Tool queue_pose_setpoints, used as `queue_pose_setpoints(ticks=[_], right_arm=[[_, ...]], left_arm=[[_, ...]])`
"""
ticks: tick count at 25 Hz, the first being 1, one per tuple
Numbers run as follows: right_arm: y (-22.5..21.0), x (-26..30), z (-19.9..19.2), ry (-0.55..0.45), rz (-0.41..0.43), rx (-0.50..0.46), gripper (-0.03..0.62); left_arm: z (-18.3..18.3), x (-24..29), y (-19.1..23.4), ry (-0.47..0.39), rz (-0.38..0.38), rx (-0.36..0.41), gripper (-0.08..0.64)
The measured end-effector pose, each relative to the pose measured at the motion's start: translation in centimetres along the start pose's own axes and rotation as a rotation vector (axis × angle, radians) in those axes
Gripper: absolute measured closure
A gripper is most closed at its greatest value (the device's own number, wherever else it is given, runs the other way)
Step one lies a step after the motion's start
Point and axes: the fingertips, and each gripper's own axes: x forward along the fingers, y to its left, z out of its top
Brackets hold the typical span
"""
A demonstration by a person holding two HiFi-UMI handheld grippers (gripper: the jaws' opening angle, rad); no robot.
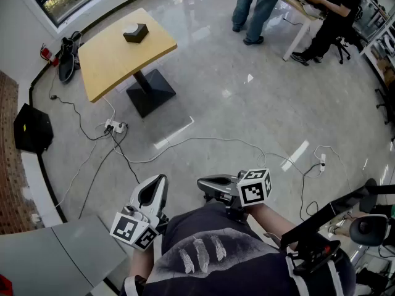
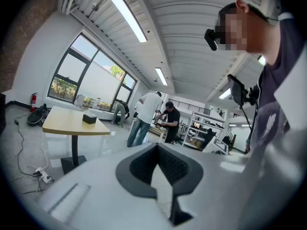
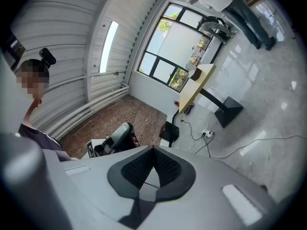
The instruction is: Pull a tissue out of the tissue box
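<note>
A dark tissue box (image 1: pixel 135 32) with a white tissue showing on top stands on a yellow-topped pedestal table (image 1: pixel 111 60) far across the floor. The left gripper view shows the same tissue box (image 2: pixel 89 118) small on that table (image 2: pixel 67 126). My left gripper (image 1: pixel 162 179) and right gripper (image 1: pixel 201 182) are held close to my body, well short of the table. Both are shut with nothing between the jaws. In the left gripper view my left gripper (image 2: pixel 157 145) has its pads meeting, and in the right gripper view so does my right gripper (image 3: pixel 153 148).
Cables and a power strip (image 1: pixel 115 126) trail over the shiny floor between me and the table. A black bag (image 1: pixel 31 128) lies by the brick wall. People stand at a white desk (image 1: pixel 299 8) at the back right. A grey surface (image 1: pixel 55 251) is at my lower left.
</note>
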Motion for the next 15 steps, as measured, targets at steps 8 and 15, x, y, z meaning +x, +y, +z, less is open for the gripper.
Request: queue_pose_setpoints(ticks=[8, 15], right_arm=[[-1.0, 0.4, 4.8, -0.014, 0.003, -0.042, 0.595], [-3.2, 3.4, 7.4, 0.020, -0.151, -0.137, 0.595]], left_arm=[[1.3, 3.5, 1.5, 0.011, 0.017, -0.017, 0.559], [2.6, 6.1, 5.2, -0.035, -0.032, -0.053, 0.558]])
